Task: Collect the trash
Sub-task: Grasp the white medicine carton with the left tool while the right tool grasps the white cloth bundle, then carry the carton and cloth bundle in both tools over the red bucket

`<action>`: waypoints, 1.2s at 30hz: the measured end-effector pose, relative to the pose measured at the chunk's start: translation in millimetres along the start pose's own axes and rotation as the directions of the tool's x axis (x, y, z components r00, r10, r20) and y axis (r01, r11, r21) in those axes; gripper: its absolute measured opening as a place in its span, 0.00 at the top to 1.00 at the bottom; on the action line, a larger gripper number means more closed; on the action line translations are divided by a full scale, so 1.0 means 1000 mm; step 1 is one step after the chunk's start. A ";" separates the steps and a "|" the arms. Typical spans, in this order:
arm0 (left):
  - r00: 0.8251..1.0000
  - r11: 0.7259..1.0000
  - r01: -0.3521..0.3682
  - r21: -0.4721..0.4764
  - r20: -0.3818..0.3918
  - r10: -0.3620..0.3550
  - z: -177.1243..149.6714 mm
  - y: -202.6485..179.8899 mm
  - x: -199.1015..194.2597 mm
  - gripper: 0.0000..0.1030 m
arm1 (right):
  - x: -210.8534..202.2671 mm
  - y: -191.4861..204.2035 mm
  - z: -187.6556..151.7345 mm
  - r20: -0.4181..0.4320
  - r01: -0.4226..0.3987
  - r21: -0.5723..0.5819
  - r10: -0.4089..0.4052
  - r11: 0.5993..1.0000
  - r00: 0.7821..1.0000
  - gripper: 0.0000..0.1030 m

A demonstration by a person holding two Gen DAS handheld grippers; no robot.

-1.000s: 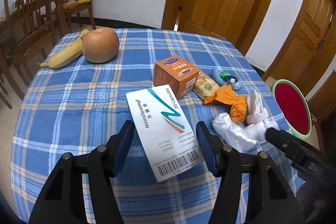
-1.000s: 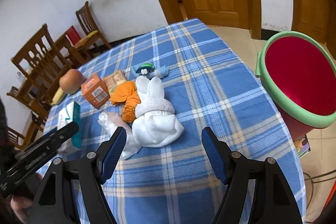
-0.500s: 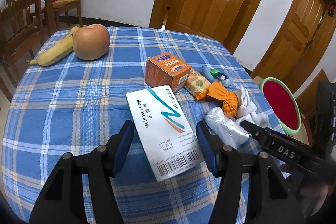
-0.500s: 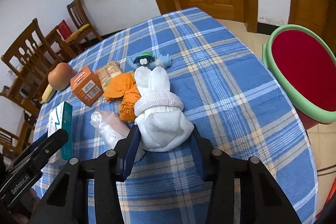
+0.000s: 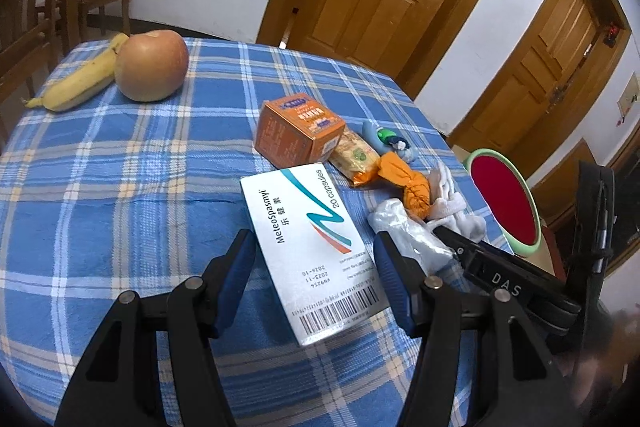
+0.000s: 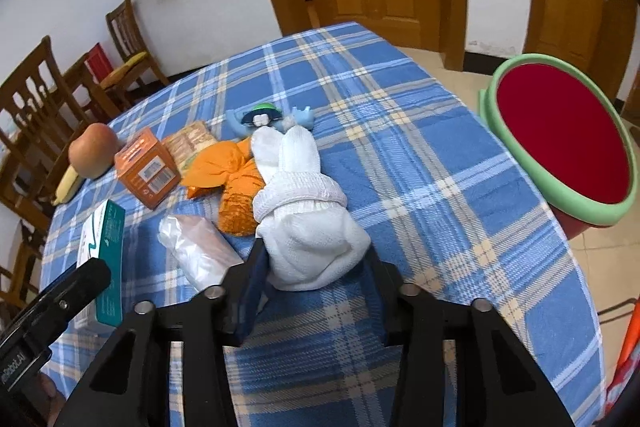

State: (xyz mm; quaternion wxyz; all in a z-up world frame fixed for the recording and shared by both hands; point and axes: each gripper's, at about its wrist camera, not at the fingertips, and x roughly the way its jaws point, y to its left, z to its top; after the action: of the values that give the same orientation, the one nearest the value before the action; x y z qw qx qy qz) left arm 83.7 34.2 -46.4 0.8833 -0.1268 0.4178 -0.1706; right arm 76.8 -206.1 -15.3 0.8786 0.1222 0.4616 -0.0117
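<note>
The right claw (image 6: 316, 267) has just been closing on the white sock bundle (image 6: 308, 223) — soft, light, squashy — best pinched mid-bulge.

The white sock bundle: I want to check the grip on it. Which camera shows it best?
The right wrist view: the white sock bundle lies full and close, the right gripper having just been closing around its near end. The left wrist view shows only a part behind the orange bag.
</note>
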 end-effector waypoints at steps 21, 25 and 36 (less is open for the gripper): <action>0.999 0.998 0.003 0.059 0.035 -0.005 0.002 -0.057 -0.031 0.41 | -0.073 -0.030 -0.016 0.117 -0.103 0.001 0.102 0.995 0.988 0.85; 0.999 0.996 0.021 0.089 0.031 -0.023 0.007 -0.077 -0.036 0.41 | -0.087 -0.042 -0.017 0.144 -0.121 0.018 0.117 0.992 0.983 0.85; 0.997 0.982 0.080 0.173 0.001 -0.082 0.023 -0.134 -0.031 0.41 | -0.116 -0.076 -0.009 0.216 -0.136 0.064 0.119 0.989 0.969 0.85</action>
State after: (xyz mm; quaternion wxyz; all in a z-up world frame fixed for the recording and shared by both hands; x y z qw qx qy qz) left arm 56.7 -73.0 38.6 0.8850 -0.0673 0.3923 -0.2415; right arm -7.3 -288.5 58.1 0.9162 0.1839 0.3556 0.0137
